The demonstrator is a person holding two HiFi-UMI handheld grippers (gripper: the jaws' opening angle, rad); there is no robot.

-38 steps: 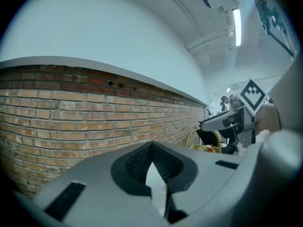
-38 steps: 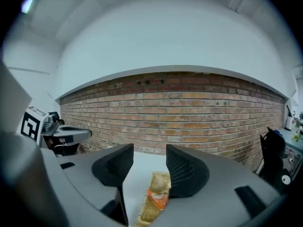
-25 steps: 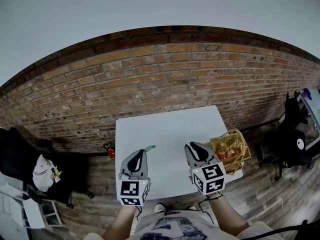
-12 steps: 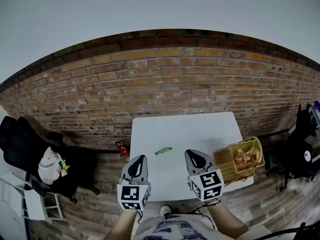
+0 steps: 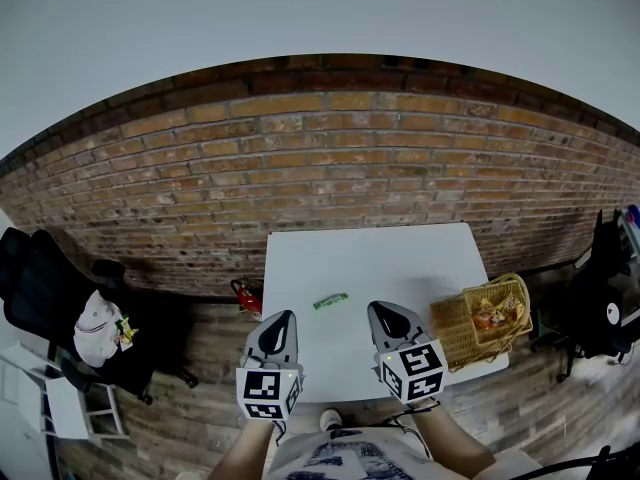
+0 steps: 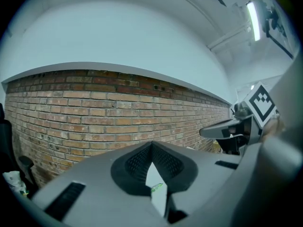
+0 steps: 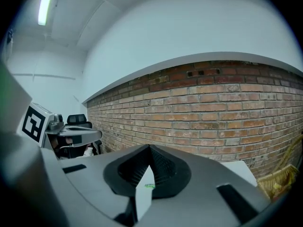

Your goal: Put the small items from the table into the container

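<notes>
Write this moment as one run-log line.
left claw: shut, empty | right claw: shut, empty | green packet: on table, ahead of claws | basket: table's right edge

Green item: just ahead of the left gripper fingertips, too small to identify; its own view shows only a sliver.
Basket contents: right of the right gripper fingertips, too small to tell apart.
Forearms: cut off at the bottom edge.

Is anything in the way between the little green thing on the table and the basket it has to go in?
No, nothing visible. Only bare white table lies between the small green wrapped packet and the woven wicker basket at the table's right edge. The left claw also has clear tabletop up to the packet.
</notes>
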